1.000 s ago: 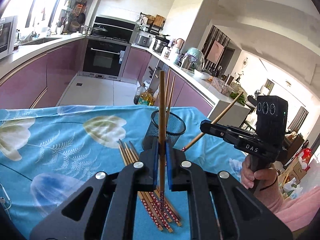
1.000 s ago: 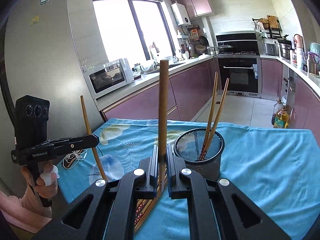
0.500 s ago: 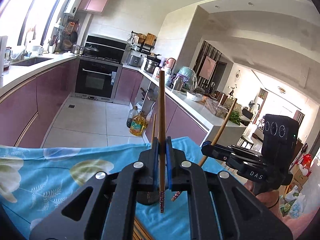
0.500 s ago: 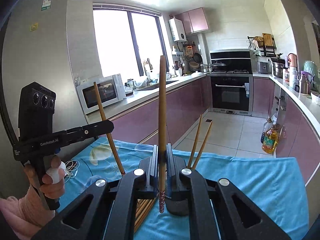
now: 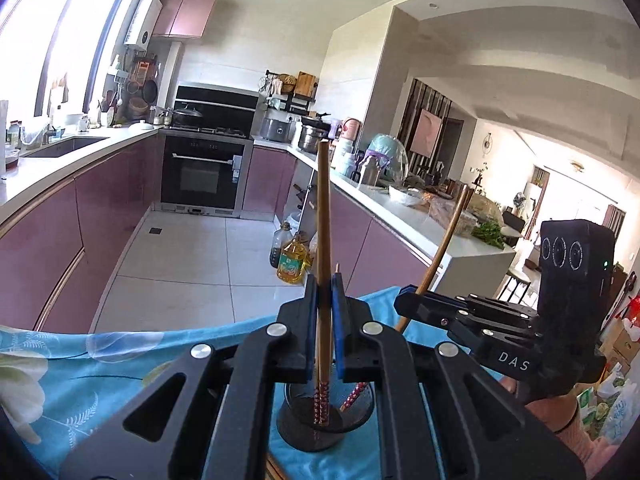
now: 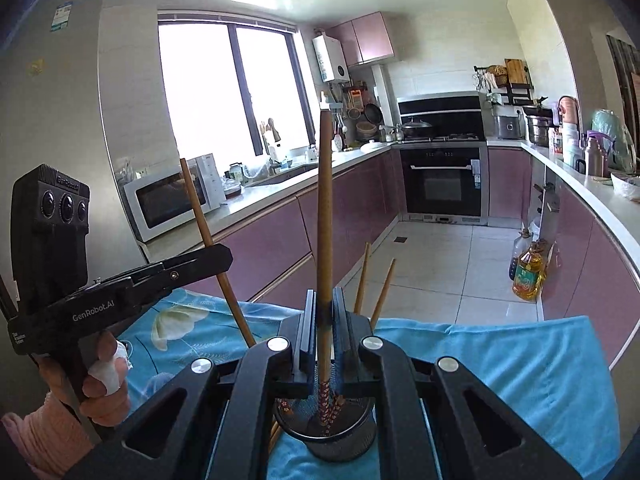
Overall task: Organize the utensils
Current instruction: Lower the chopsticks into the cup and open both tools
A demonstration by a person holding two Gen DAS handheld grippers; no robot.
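Left wrist view has the left gripper [image 5: 323,304] with its jaws pinched tight on a wooden chopstick [image 5: 323,240], which stands nearly upright between the blue pads; its patterned tip hangs inside the mouth of the black mesh holder [image 5: 320,428] directly below. The right gripper [image 5: 412,305] enters from the right edge, its jaws likewise clamped on a second chopstick [image 5: 450,236] that leans toward the holder, its patterned end dipping over the rim. The holder sits on the tabletop [image 5: 100,376] under a blue floral cloth, close to the far edge, past which the tiled floor [image 5: 176,272] drops away, open and wide between the purple cabinets. An oil bottle [image 5: 292,264] stands on the floor by the right-hand cabinets.

From the right wrist view, the right gripper [image 6: 325,304] holds its chopstick [image 6: 325,220] vertically, the tip down inside the mesh holder [image 6: 340,432]. Two more chopsticks [image 6: 362,280] already lean in the holder, their upper ends just beside the jaws on the right. The left gripper [image 6: 224,256] comes in from the left, carried by a hand [image 6: 100,384] with a bandaged finger, and its chopstick [image 6: 208,240] slants down toward the holder. Open cloth lies to the right of the holder, out to the tabletop's far edge.
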